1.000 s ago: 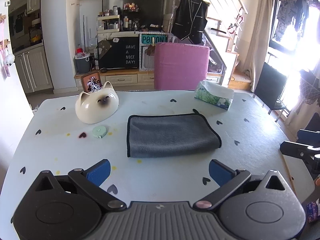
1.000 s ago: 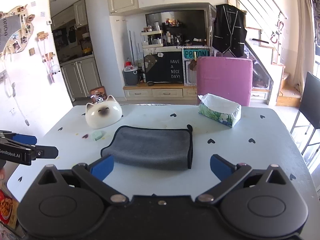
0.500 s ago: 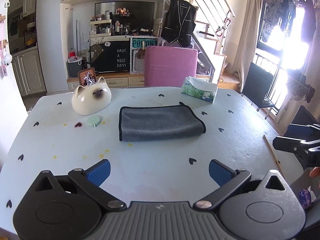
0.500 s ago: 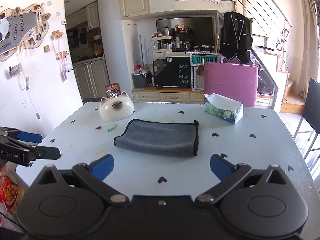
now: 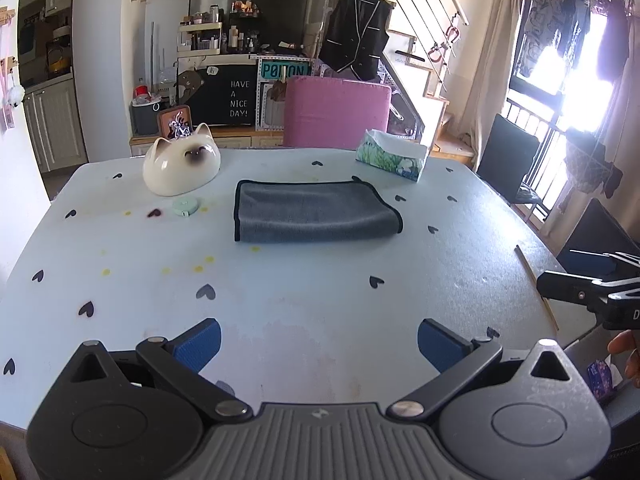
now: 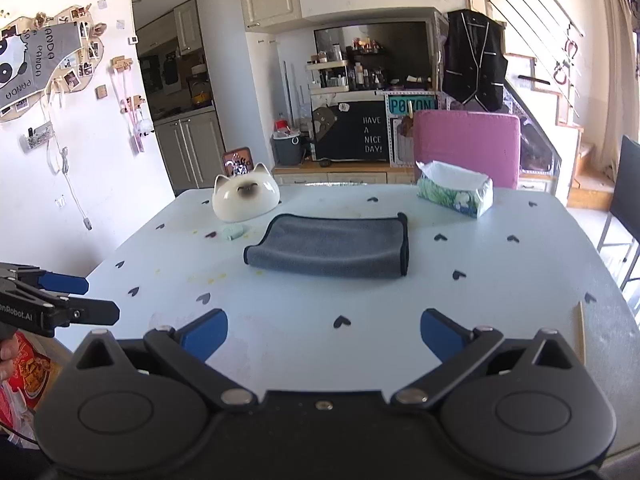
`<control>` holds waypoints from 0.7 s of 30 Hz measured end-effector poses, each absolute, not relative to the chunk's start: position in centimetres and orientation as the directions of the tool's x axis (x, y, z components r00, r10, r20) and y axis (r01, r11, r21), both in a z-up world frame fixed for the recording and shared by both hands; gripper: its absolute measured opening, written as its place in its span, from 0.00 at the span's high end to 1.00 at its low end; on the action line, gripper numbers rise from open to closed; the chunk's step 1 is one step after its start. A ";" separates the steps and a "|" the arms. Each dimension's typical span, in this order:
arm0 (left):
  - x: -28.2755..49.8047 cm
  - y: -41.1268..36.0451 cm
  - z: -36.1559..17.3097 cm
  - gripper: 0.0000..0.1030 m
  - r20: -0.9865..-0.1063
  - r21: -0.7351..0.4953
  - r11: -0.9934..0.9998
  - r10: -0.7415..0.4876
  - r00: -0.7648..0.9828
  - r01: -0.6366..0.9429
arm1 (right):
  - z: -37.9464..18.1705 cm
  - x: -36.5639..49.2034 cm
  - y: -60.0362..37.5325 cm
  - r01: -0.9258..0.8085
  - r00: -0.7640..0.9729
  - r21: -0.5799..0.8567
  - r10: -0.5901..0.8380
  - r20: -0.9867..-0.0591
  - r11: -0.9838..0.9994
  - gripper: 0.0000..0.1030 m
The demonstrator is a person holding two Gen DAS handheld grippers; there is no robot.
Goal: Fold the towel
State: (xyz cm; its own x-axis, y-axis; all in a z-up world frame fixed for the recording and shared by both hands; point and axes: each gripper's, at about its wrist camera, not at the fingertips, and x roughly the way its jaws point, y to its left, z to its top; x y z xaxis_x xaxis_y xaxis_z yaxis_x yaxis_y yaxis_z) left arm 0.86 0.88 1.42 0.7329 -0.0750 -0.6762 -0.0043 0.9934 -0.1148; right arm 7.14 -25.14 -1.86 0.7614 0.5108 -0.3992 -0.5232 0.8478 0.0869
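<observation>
A grey towel [image 5: 312,216] with black edging lies folded flat on the pale blue table [image 5: 280,312]; it also shows in the right wrist view [image 6: 332,248]. My left gripper [image 5: 319,343] is open and empty, held back near the table's front edge, well short of the towel. My right gripper [image 6: 324,333] is open and empty too, also back from the towel. Each gripper shows from the side in the other's view: the right one [image 5: 592,292] at the right, the left one [image 6: 52,304] at the left.
A white cat-shaped bowl [image 5: 182,166] and a small green tape measure [image 5: 185,206] sit left of the towel. A tissue box [image 5: 394,155] stands at the back right. A pink chair [image 5: 336,112] is behind the table. A thin wooden stick [image 5: 536,286] lies near the right edge.
Both grippers have pulled back and up from the towel, which now looks smaller and farther away. The towel has not moved. Both stay open.
</observation>
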 end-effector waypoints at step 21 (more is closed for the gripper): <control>-0.6 1.3 0.1 0.00 -0.687 -0.105 0.994 -0.059 0.724 -0.018 | -3.4 5.3 -24.1 -0.524 0.759 0.055 0.495 -0.424 0.850 0.00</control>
State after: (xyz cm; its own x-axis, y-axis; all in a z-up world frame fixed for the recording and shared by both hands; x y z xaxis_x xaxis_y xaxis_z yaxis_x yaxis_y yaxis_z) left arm -0.65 1.31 0.07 0.7241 -0.0590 -0.6872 -0.0185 0.9943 -0.1048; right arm 5.31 -24.10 -3.42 0.7587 0.4946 -0.4239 -0.5237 0.8502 0.0548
